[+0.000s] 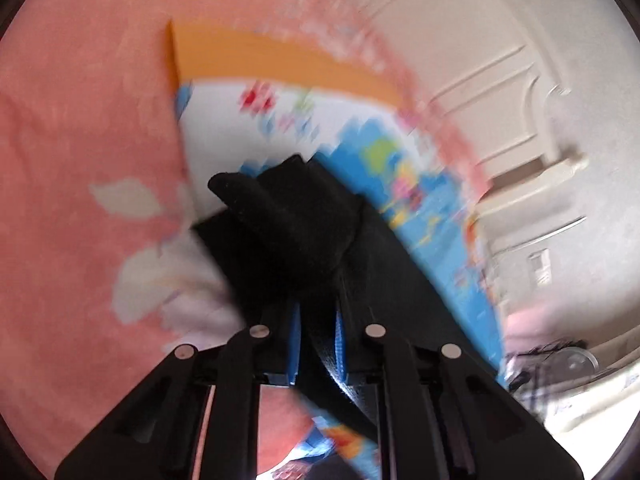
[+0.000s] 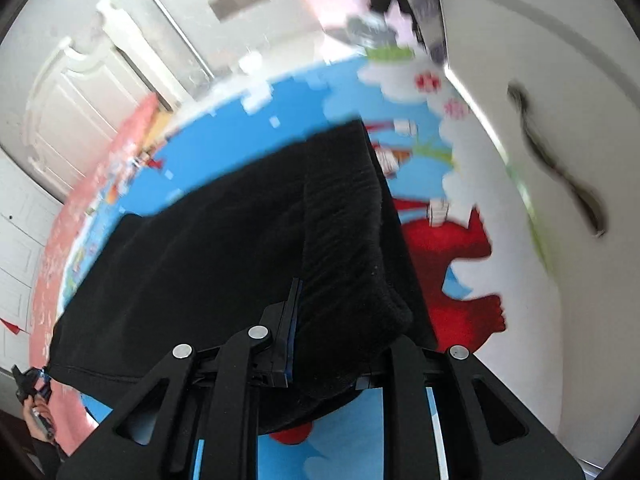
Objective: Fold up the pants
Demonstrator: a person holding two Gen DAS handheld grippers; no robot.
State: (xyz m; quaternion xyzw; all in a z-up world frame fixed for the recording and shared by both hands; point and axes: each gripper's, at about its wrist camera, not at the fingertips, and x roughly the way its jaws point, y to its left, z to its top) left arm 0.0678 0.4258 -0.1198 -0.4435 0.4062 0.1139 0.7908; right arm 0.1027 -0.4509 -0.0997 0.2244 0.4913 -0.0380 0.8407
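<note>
Both grippers, left (image 1: 316, 344) and right (image 2: 332, 340), pinch bunched black pants (image 2: 240, 240) above the bright play mat (image 2: 280, 100), mid-fold; next, lay the lifted edge down evenly.

Both wrist views look steeply down, close over the black pants (image 1: 288, 224) (image 2: 240, 248); both share the blue mat (image 1: 440, 208) (image 2: 280, 108) beneath them
</note>
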